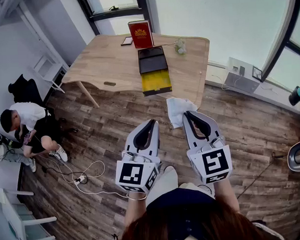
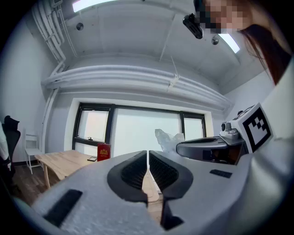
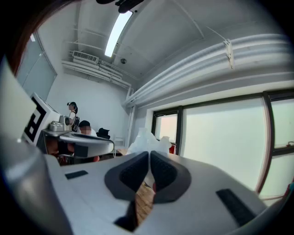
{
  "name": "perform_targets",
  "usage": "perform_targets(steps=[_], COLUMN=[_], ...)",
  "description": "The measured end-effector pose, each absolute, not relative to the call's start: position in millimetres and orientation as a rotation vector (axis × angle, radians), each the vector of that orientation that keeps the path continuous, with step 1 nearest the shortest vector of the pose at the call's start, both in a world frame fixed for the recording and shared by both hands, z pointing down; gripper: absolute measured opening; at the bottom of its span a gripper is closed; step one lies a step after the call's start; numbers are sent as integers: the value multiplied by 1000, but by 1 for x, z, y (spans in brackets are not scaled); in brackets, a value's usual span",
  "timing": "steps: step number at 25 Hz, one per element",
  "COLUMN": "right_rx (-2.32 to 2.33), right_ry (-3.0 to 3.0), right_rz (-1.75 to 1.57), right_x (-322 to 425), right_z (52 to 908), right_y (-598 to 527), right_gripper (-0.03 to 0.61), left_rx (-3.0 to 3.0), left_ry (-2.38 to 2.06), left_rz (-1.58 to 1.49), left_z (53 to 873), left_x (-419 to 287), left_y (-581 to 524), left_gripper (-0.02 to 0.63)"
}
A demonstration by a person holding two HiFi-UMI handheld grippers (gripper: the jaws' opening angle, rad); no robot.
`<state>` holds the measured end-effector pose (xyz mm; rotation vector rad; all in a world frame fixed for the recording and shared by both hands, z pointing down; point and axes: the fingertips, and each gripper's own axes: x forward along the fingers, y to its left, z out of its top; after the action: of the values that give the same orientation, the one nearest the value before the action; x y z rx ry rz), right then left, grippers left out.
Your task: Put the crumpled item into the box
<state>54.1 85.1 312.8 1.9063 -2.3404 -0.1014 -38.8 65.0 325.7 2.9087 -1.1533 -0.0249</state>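
In the head view my right gripper (image 1: 186, 114) is shut on a white crumpled item (image 1: 176, 109), which sticks out to the left of its tips above the wooden floor. The right gripper view shows that item (image 3: 144, 140) rising from between the closed jaws of the right gripper (image 3: 149, 156). My left gripper (image 1: 153, 123) is beside it, jaws pressed together with nothing between them. From the left gripper (image 2: 147, 154) I see the crumpled item (image 2: 168, 139) to the right. The box (image 1: 153, 62), black with a yellow open part (image 1: 156, 82), lies on the wooden table (image 1: 112, 61) ahead.
A red book (image 1: 140, 34) stands at the table's far edge with a phone (image 1: 127, 41) beside it and a small pale object (image 1: 180, 47) at the right. A person (image 1: 29, 126) sits on the floor at the left. Cables (image 1: 85, 174) trail over the floor.
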Motion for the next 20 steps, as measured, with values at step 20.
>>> perform_targets(steps=[20], right_rx=[1938], right_ry=[-2267], right_rz=[-143], right_x=[37], right_z=[312], right_y=[-1], right_gripper=[32], left_rx=[2929], left_ry=[-1076], left_rz=[-73], left_z=[325], left_x=[-58], left_y=[-18], left_gripper=[35])
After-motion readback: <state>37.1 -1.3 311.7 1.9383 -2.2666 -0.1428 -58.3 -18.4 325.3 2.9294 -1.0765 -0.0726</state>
